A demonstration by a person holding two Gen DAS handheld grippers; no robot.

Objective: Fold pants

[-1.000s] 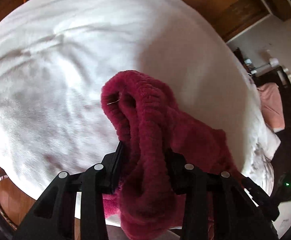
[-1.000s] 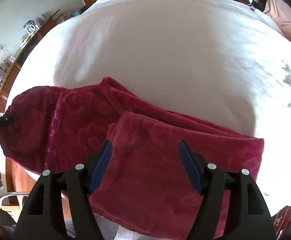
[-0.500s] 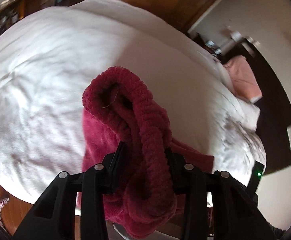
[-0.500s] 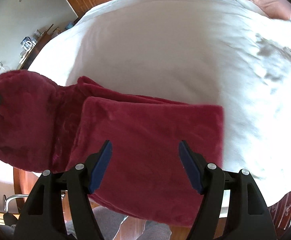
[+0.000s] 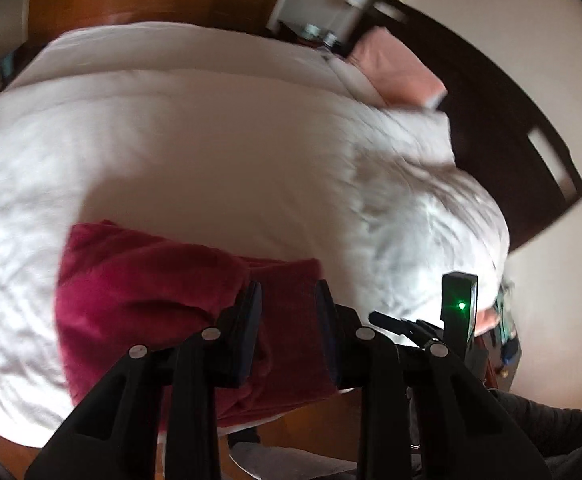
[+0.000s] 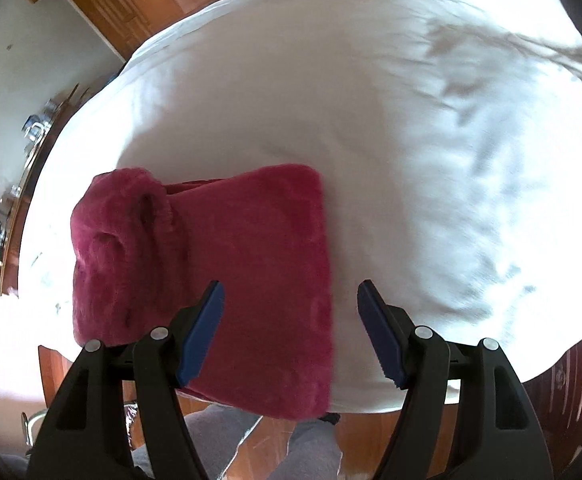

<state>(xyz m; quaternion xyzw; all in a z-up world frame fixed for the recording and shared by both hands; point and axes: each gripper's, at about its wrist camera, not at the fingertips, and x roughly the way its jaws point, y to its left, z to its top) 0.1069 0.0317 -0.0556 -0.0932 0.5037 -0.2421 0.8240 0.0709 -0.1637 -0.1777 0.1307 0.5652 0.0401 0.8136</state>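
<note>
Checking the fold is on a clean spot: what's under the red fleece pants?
The red fleece pants lie folded on a white bedspread, with their near edge overhanging the bed. Whatever sits beneath or between the folded layers is covered.

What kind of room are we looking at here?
Most likely a bedroom. A big bed with white bedding fills the view, a pink pillow lies by a dark headboard, and red pants rest folded near the bed's edge.
</note>
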